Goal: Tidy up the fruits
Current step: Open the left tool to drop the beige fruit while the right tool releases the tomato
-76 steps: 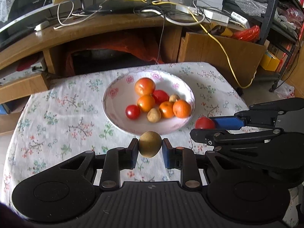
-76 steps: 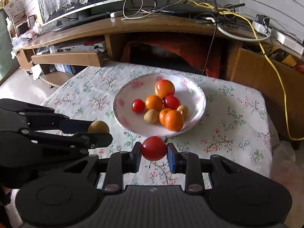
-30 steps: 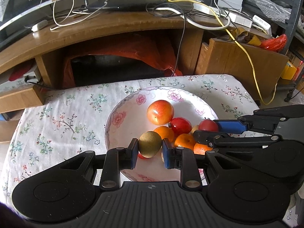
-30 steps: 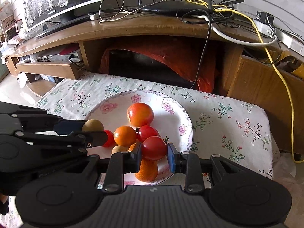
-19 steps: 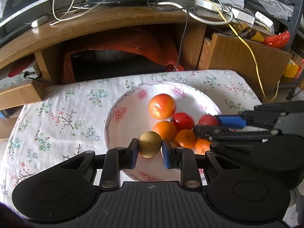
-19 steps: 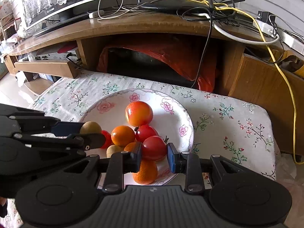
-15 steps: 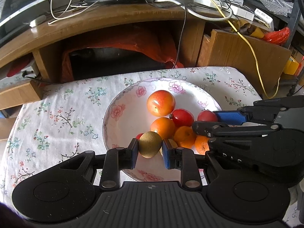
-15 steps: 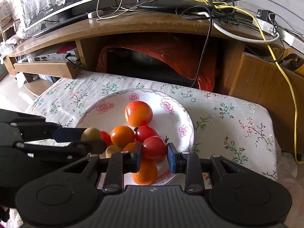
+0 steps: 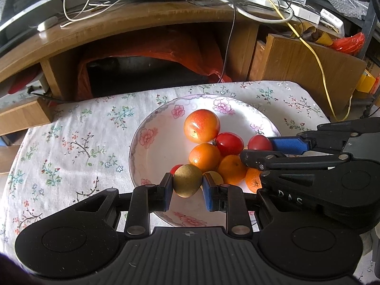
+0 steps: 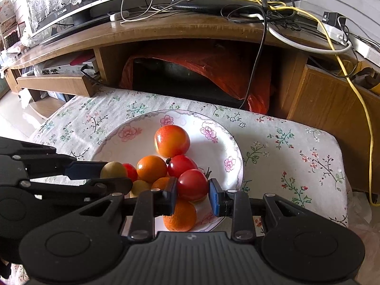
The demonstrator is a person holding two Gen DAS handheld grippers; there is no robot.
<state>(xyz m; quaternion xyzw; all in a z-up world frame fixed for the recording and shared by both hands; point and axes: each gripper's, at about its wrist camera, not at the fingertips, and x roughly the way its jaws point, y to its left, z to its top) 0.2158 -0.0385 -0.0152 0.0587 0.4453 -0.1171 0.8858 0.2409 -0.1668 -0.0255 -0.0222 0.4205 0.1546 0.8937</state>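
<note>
A white flowered plate sits on the floral tablecloth and holds several fruits: a large red-orange apple, oranges and red tomatoes. My left gripper is shut on a brown-green kiwi over the plate's near part; the kiwi also shows in the right wrist view. My right gripper is shut on a red tomato above an orange in the plate; the tomato also shows in the left wrist view.
A wooden TV stand with tangled cables stands just behind the table. An orange bag lies in its lower opening. A wooden cabinet stands at the right. The table's right edge is close to the plate.
Both grippers have carried their fruit forward from the table's front to over the plate, then lowered slightly among the fruits. Both stay shut on their fruit.
</note>
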